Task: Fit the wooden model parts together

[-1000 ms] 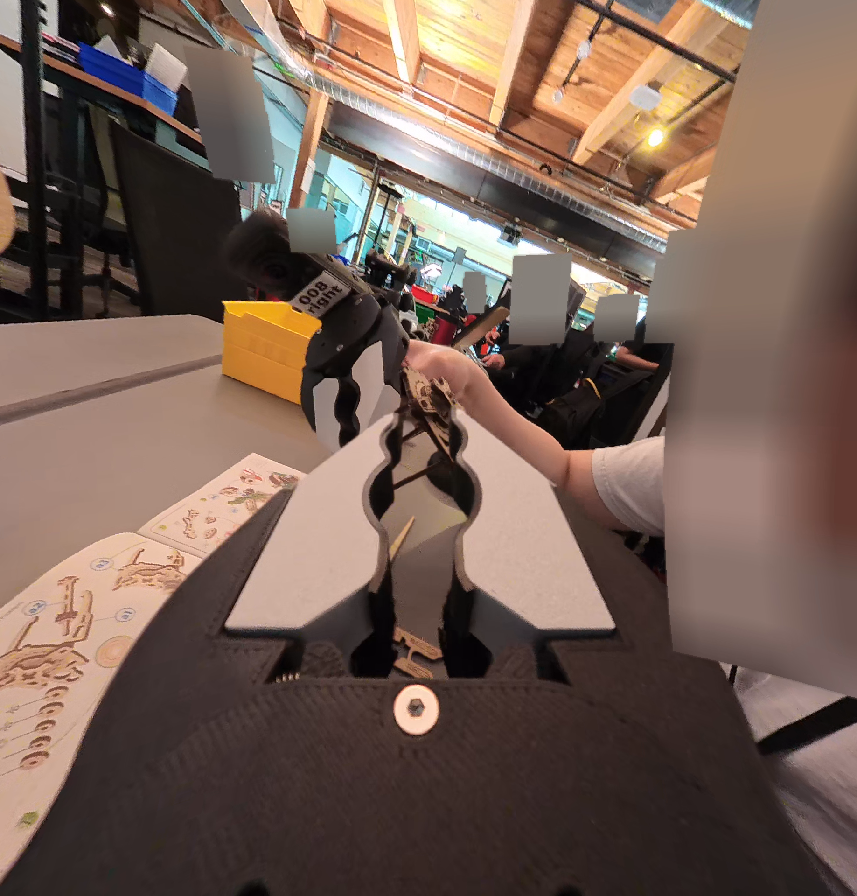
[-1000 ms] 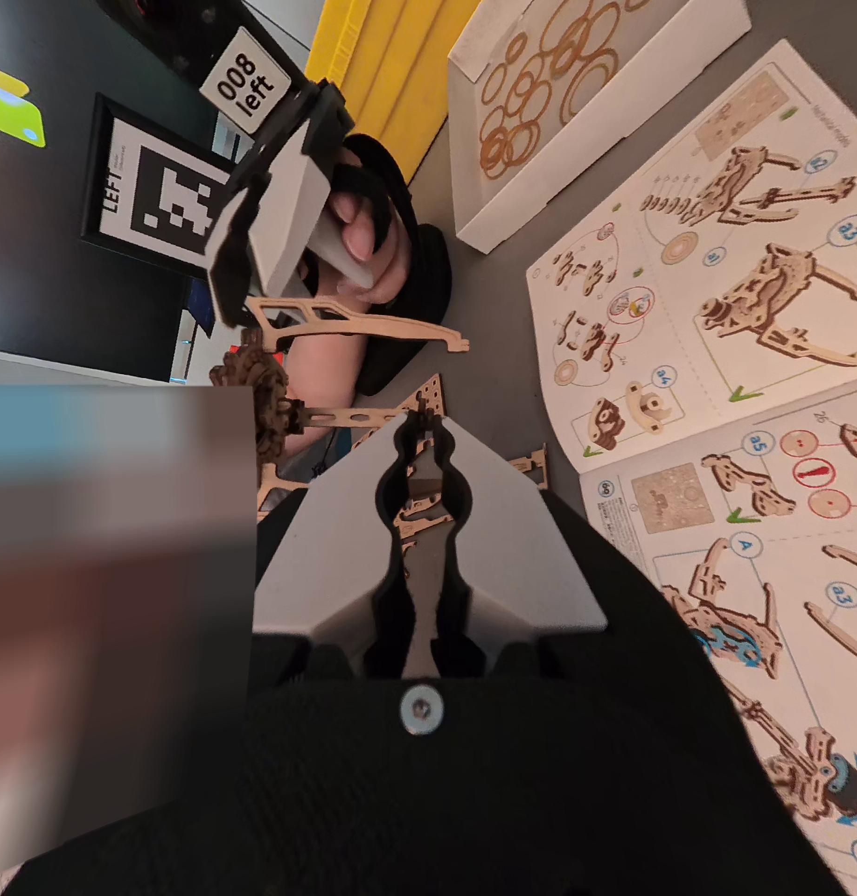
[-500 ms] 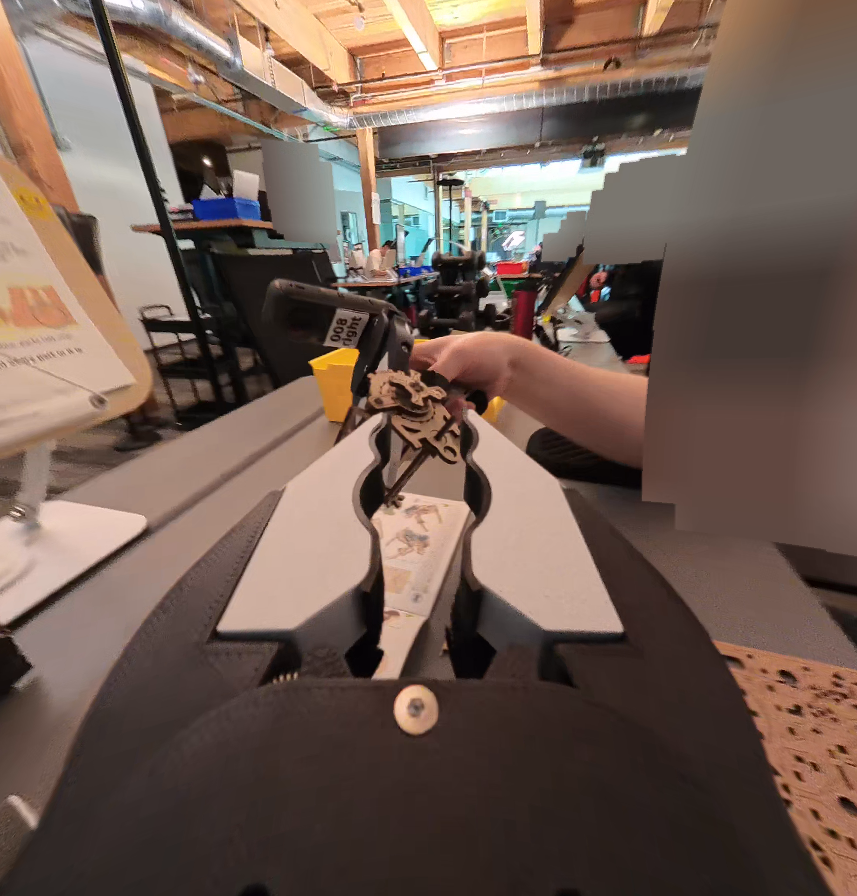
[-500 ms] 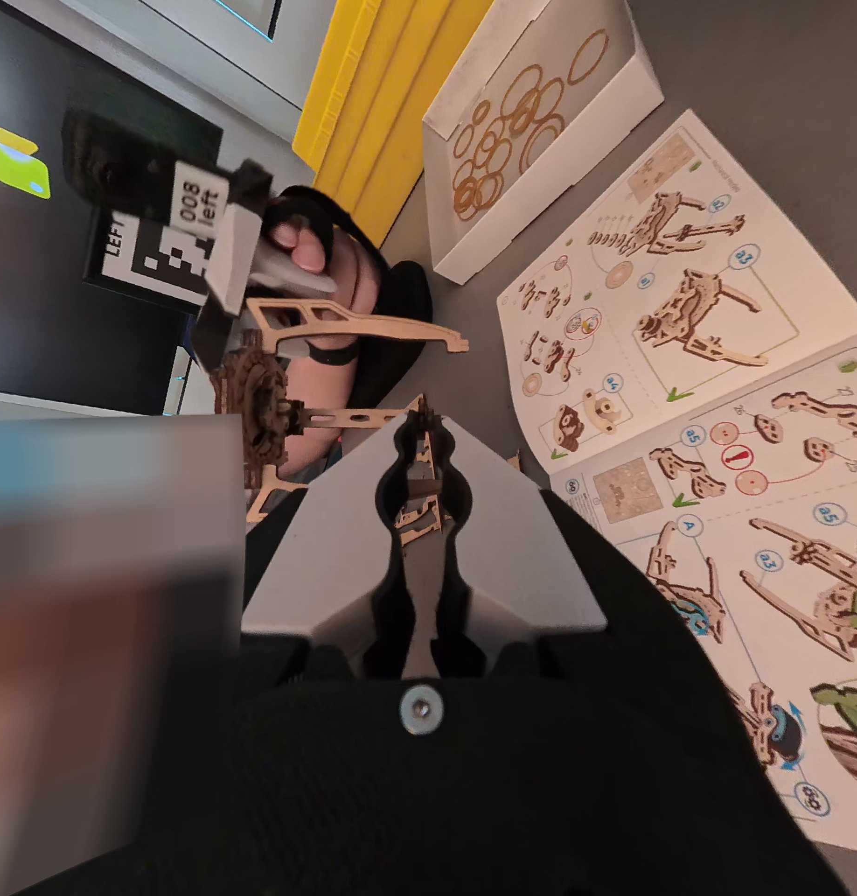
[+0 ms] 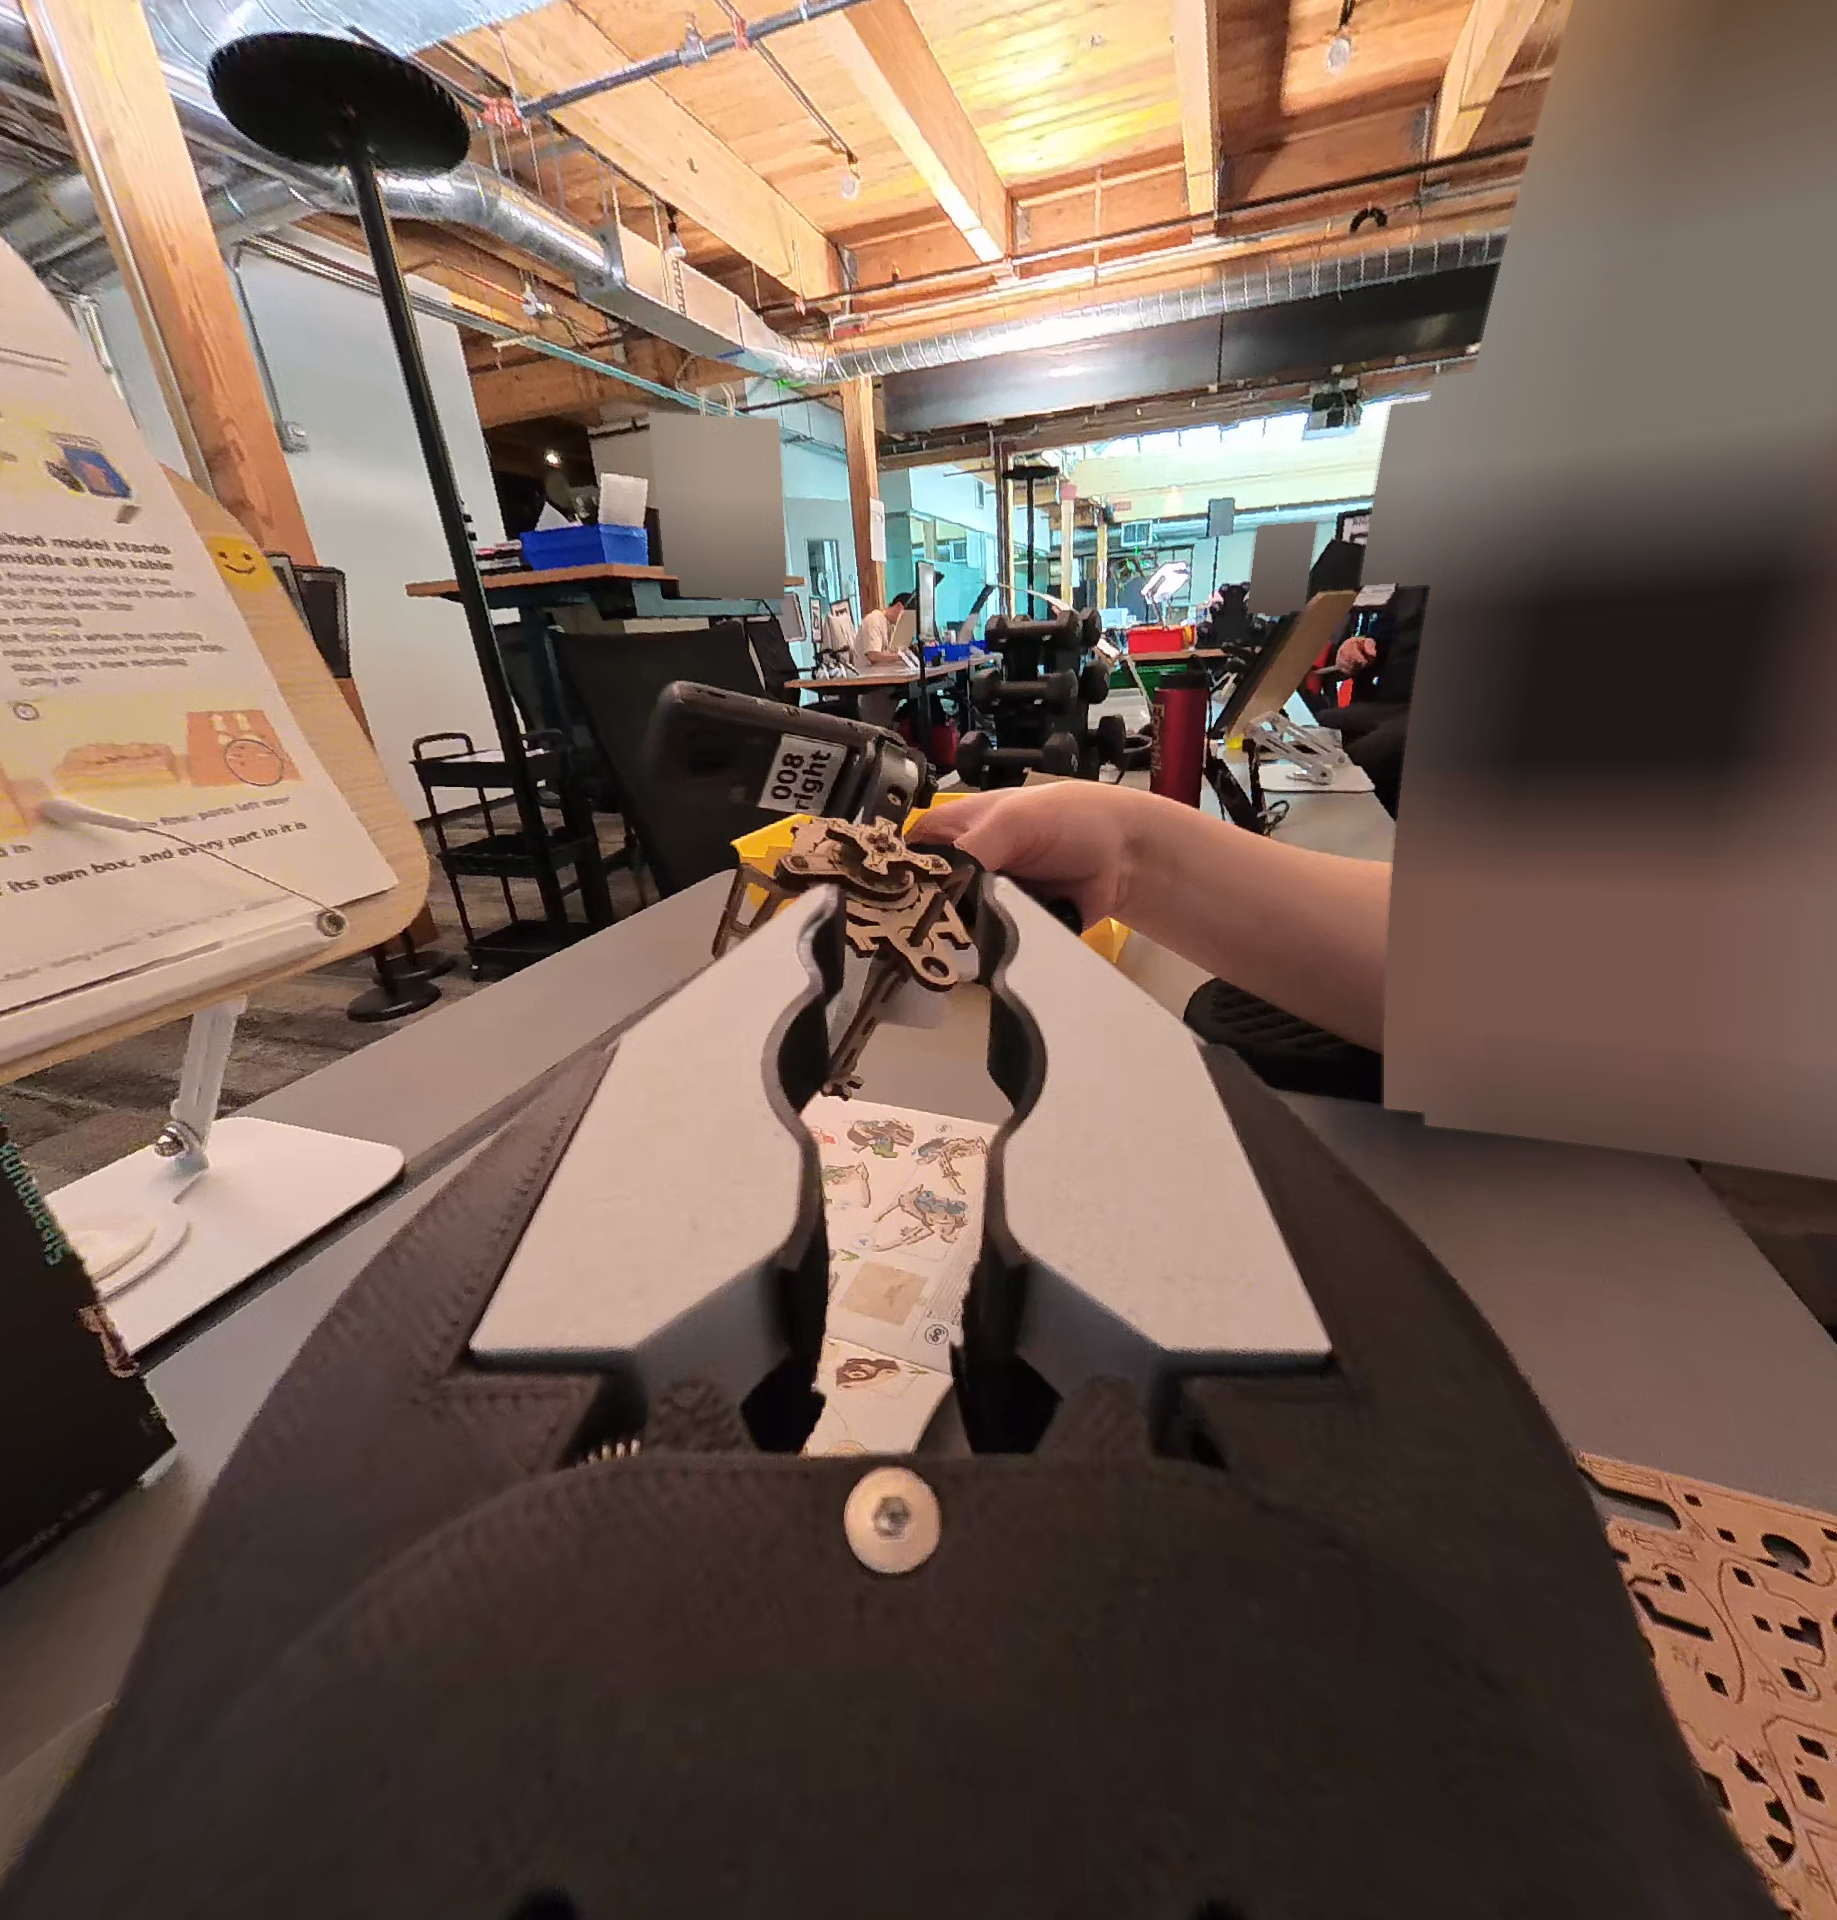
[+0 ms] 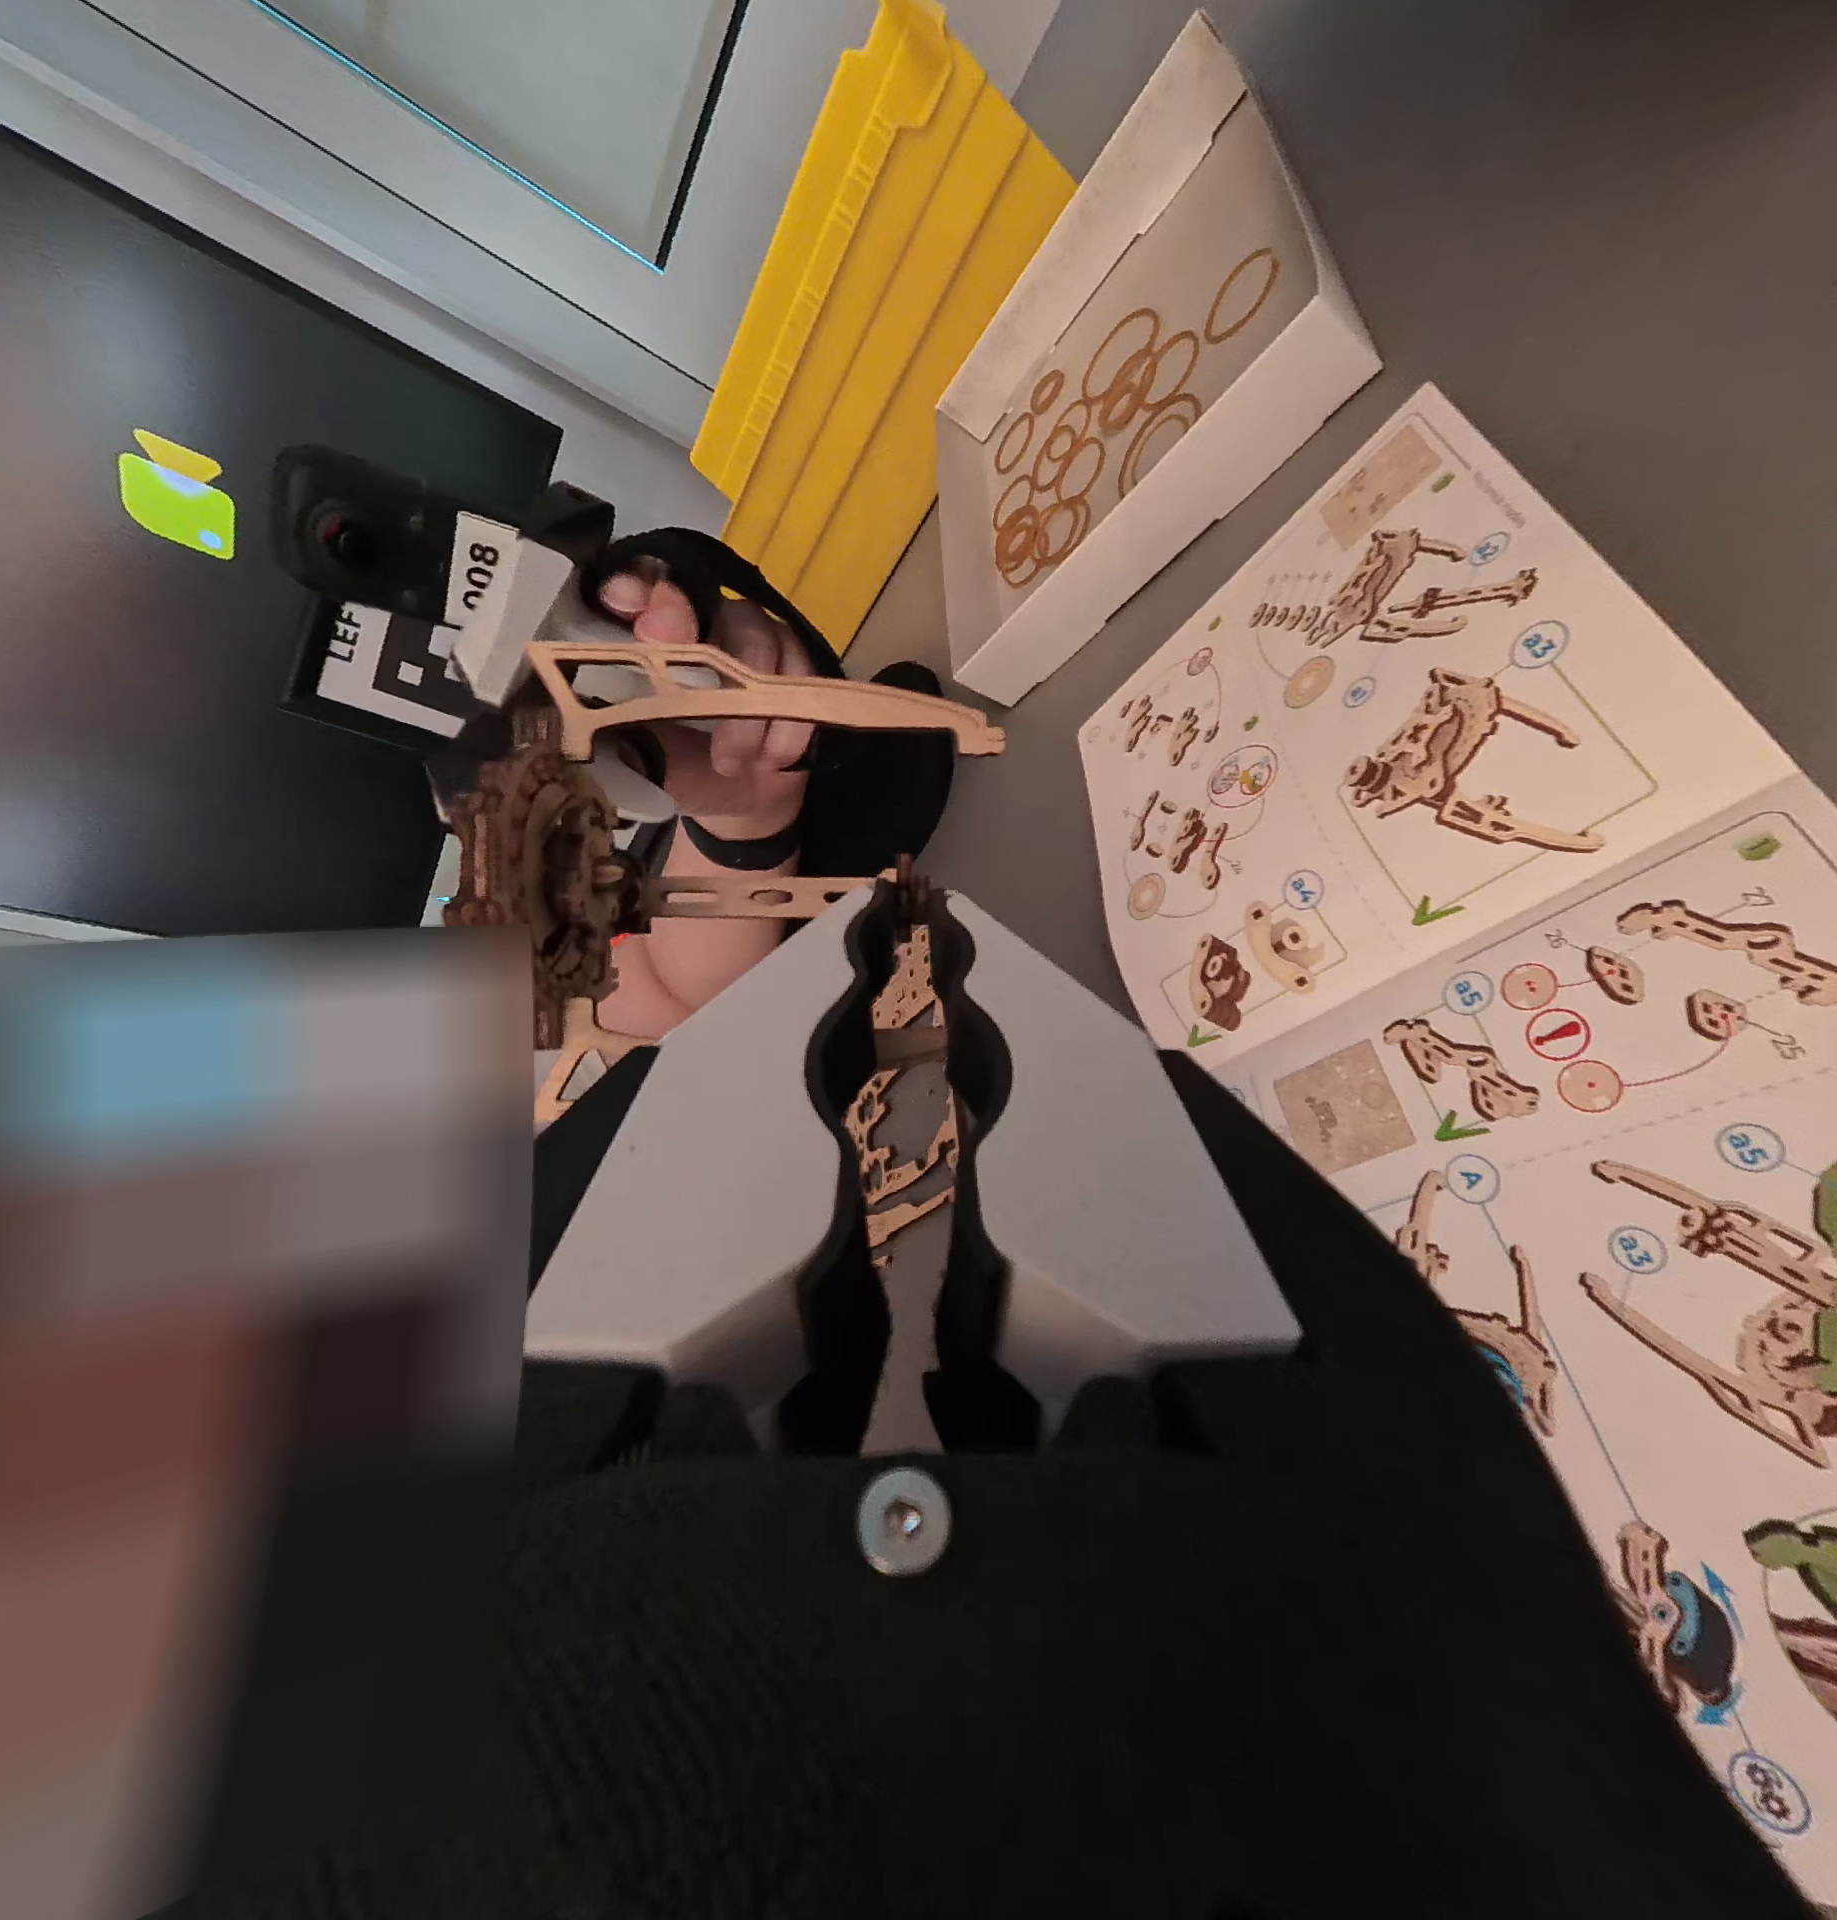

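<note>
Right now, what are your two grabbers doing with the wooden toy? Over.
Left gripper shut on wooden gear assembly. Right gripper shut on its perforated strut. Model held above instruction sheets. Nothing in the way.

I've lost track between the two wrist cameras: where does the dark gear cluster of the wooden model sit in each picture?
Left wrist view: the gear cluster sits just above centre, at the tips of the left tongs.
Right wrist view: it is at middle left, beside the blurred patch, far from the right tongs.
Shared landmark: the yellow bin.
</note>
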A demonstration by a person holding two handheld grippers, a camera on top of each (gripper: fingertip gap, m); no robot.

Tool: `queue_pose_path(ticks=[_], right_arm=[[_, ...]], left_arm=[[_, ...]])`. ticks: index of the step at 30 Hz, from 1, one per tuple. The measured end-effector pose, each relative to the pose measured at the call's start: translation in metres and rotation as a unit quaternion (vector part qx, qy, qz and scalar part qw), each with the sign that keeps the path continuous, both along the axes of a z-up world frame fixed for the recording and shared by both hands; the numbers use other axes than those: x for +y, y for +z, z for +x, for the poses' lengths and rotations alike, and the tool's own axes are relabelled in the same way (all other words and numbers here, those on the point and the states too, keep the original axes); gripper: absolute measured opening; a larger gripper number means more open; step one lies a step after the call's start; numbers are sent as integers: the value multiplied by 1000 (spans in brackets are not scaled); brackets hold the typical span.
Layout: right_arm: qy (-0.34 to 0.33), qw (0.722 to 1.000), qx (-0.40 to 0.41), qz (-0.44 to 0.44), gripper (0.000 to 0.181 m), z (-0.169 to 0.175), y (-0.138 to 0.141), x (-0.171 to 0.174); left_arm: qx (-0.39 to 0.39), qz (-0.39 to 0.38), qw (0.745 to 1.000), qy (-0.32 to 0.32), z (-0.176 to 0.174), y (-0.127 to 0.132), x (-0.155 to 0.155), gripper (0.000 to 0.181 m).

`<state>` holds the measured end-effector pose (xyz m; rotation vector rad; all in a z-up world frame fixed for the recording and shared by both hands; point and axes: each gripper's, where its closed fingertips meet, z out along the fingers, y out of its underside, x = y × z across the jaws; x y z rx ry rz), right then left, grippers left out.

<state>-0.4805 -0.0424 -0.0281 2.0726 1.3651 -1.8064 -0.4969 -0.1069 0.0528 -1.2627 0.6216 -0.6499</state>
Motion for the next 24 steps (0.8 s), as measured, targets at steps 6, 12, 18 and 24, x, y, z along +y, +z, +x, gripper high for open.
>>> queue_pose_path(ticks=[6,12,18,24], right_arm=[[-7,1000,3,0,3,-1,0,2],[-7,1000,2,5,3,-3,-1,0],[-8,1000,0,11,3,-4,-2,-1],[-14,1000,-2,24,4,-5,-3,1]], left_arm=[[10,3,1000,0,3,-1,-1,23],[16,5,1000,-1,5,-2,-2,22],[21,2,1000,-7,8,-4,-2,22],[23,5,1000,-2,7,-3,-2,24]])
